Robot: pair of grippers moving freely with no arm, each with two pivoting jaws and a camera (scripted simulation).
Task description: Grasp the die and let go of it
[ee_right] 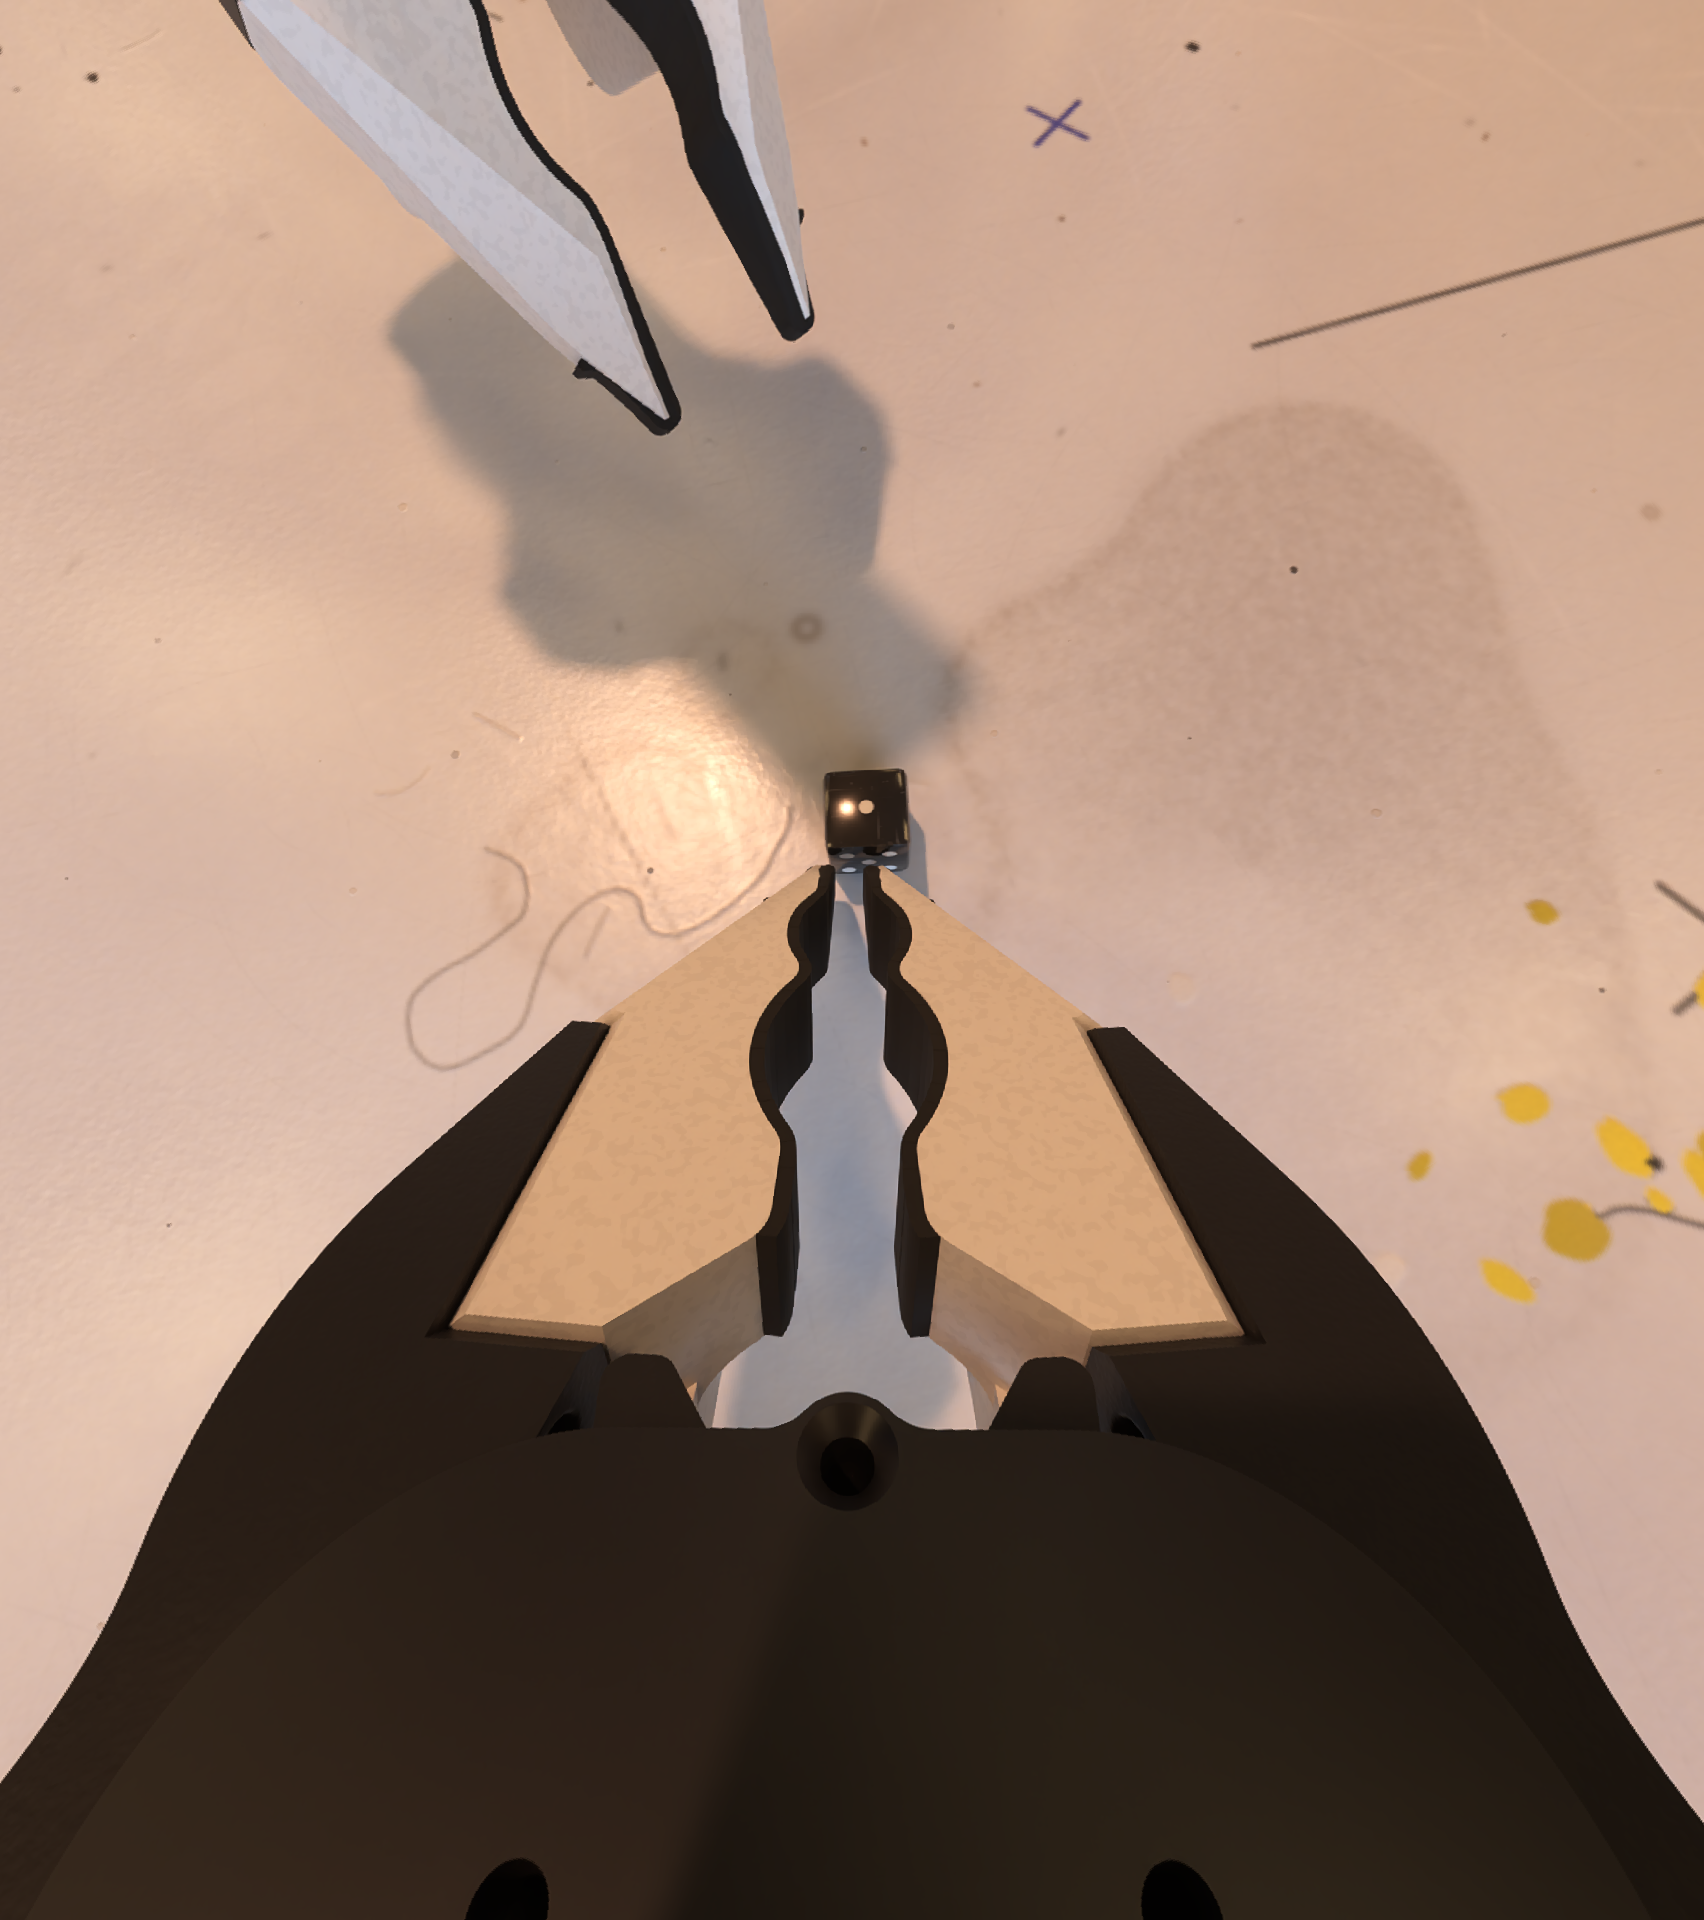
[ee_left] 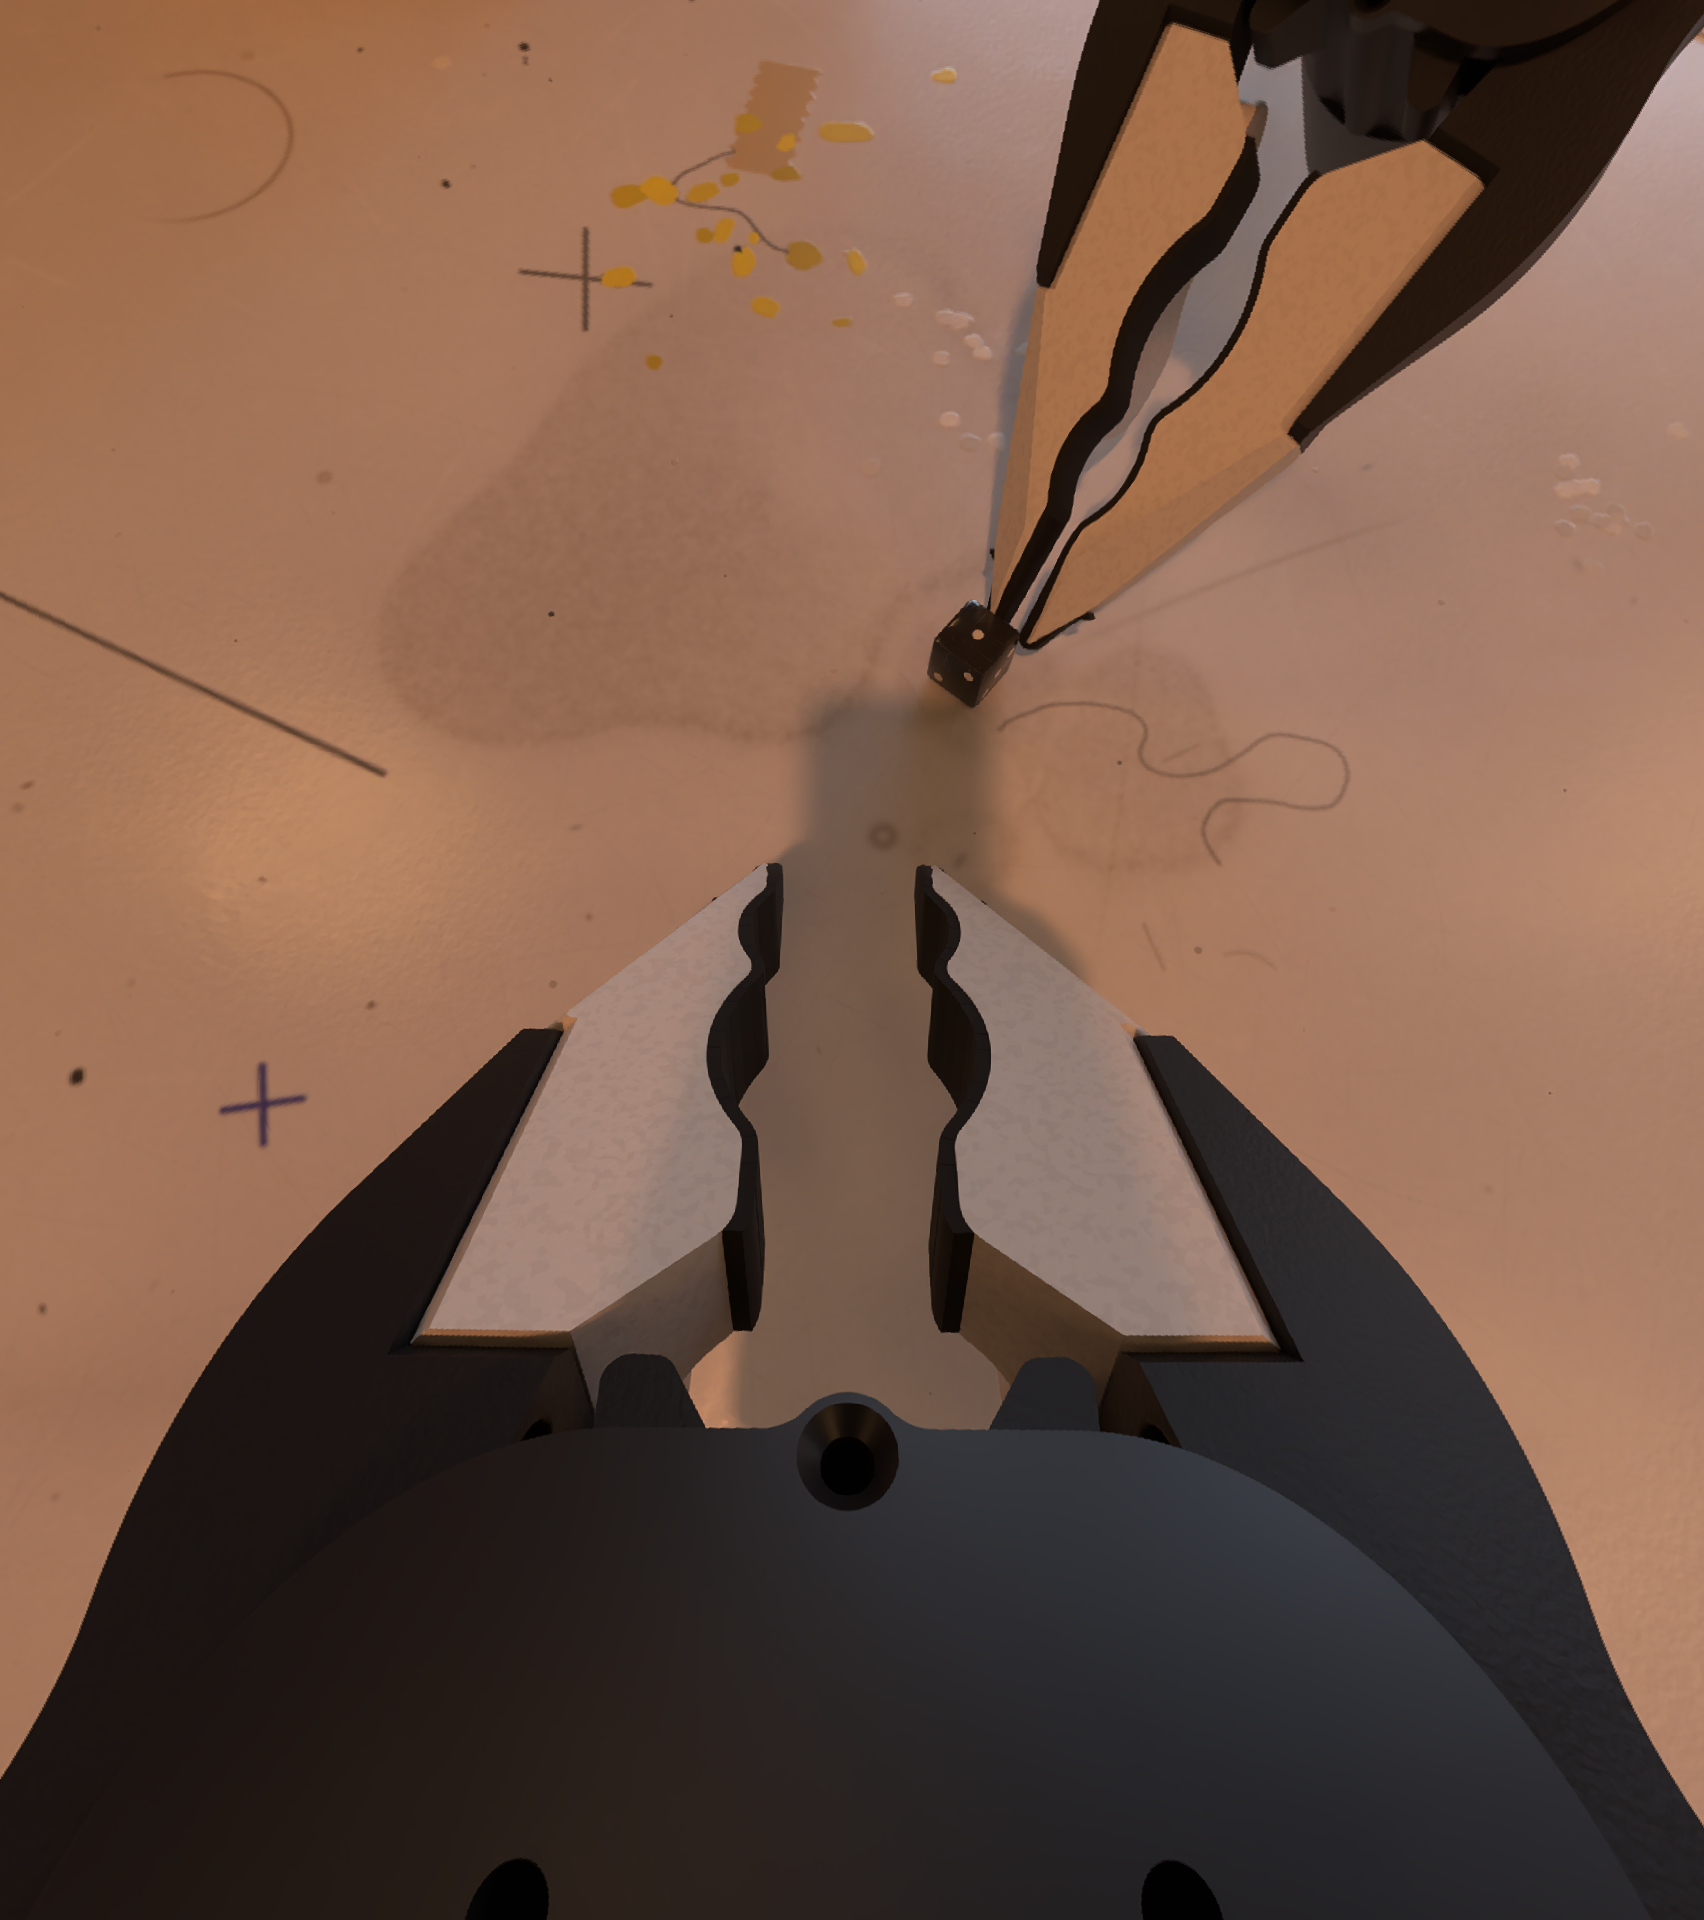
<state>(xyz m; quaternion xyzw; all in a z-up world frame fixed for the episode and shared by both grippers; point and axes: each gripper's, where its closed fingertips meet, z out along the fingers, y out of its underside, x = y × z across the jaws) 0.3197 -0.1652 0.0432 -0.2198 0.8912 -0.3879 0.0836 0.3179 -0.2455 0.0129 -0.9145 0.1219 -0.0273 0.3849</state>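
A small black die [ee_right: 863, 816] with white pips sits on the beige table top [ee_right: 204, 623]. My right gripper [ee_right: 848, 878], with tan pads, is closed to a narrow slit. Its tips are right at the near side of the die, and the die is not between the fingers. In the left wrist view the die [ee_left: 967, 665] lies ahead and a little right, with the right gripper [ee_left: 1019, 629] coming down onto its far upper edge. My left gripper [ee_left: 848, 878], with white pads, is open and empty, hovering short of the die. It also shows in the right wrist view [ee_right: 726, 374].
The table top bears yellow paint spots [ee_left: 723, 197] [ee_right: 1575, 1226], a thin squiggle [ee_left: 1232, 769] beside the die, pen crosses [ee_left: 263, 1103] and a long straight line [ee_left: 141, 660]. Shadows of both grippers fall around the die.
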